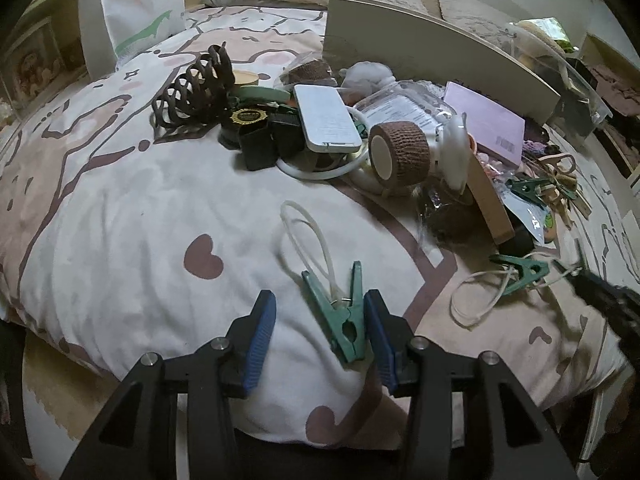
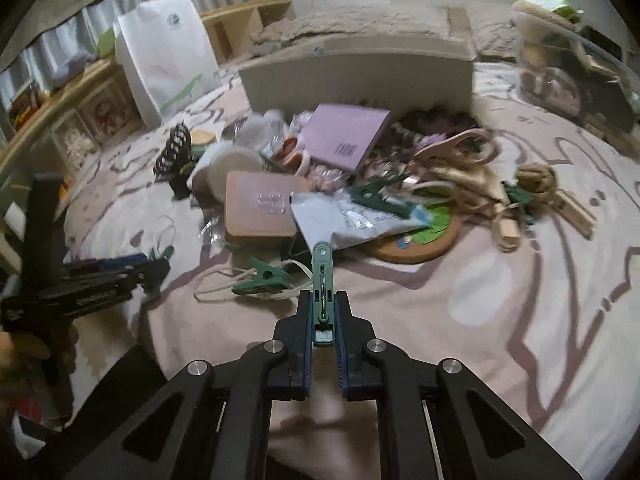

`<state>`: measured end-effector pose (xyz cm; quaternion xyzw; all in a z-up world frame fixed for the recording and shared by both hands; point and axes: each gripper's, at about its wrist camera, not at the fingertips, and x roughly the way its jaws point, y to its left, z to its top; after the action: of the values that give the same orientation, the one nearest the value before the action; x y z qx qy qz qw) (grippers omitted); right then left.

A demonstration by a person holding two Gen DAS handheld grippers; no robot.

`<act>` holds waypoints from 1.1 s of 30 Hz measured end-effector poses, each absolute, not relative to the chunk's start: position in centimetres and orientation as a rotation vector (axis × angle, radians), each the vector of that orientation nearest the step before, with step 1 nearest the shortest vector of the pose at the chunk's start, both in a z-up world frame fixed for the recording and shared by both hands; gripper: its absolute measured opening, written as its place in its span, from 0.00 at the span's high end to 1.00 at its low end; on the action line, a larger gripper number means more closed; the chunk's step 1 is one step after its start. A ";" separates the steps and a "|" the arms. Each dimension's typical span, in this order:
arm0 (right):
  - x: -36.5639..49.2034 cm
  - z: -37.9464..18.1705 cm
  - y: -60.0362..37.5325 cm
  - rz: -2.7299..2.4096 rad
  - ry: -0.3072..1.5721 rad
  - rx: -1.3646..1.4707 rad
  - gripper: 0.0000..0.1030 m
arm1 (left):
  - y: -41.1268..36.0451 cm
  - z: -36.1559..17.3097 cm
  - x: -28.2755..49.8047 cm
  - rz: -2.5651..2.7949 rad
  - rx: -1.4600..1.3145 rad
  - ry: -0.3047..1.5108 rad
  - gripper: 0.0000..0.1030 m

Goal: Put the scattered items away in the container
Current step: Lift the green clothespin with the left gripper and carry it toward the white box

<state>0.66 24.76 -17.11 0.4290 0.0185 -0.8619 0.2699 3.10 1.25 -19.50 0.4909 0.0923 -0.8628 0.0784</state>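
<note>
In the left wrist view a green clothes peg (image 1: pixel 346 320) with a white cord loop (image 1: pixel 308 236) lies on the patterned bedspread between the blue pads of my left gripper (image 1: pixel 320 320). It rests against the right pad; the left pad stands well apart, so the gripper is open. In the right wrist view my right gripper (image 2: pixel 323 304) is shut on another green peg (image 2: pixel 322 264), which sticks out forward above the bed. A third green peg (image 2: pixel 262 278) with cord lies just left of it. The beige box (image 2: pixel 360 68) stands behind the pile.
A heap of items fills the middle: brown hair claw (image 1: pixel 196 84), white flat device (image 1: pixel 326 118), brown bandage roll (image 1: pixel 400 148), purple booklet (image 2: pixel 344 136), cork coaster (image 2: pixel 420 244), another green peg (image 2: pixel 376 196). A clear bin (image 2: pixel 568 76) stands far right, a white bag (image 2: pixel 168 48) far left.
</note>
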 end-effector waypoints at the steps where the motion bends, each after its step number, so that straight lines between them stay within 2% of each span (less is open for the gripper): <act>1: 0.8 -16.5 25.3 -2.344 0.040 1.147 0.89 | 1.4 -19.5 3.0 -2.589 1.471 0.275 0.61; 7: 0.8 -14.1 27.8 -2.449 -0.004 1.119 0.89 | 1.4 -19.4 2.6 -2.621 1.479 0.286 0.74; 18: 1.1 -13.0 30.5 -2.566 -0.063 1.164 0.89 | 1.1 -19.2 2.6 -2.671 1.497 0.255 0.74; 33: 1.2 -12.1 27.7 -2.569 -0.082 1.152 0.89 | -2.0 -15.9 3.6 -2.764 1.401 0.411 0.74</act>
<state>1.18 27.69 -12.08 0.4037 -0.0288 -0.9001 0.1616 3.60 -1.99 -15.90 0.4483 0.1314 -0.8842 0.0079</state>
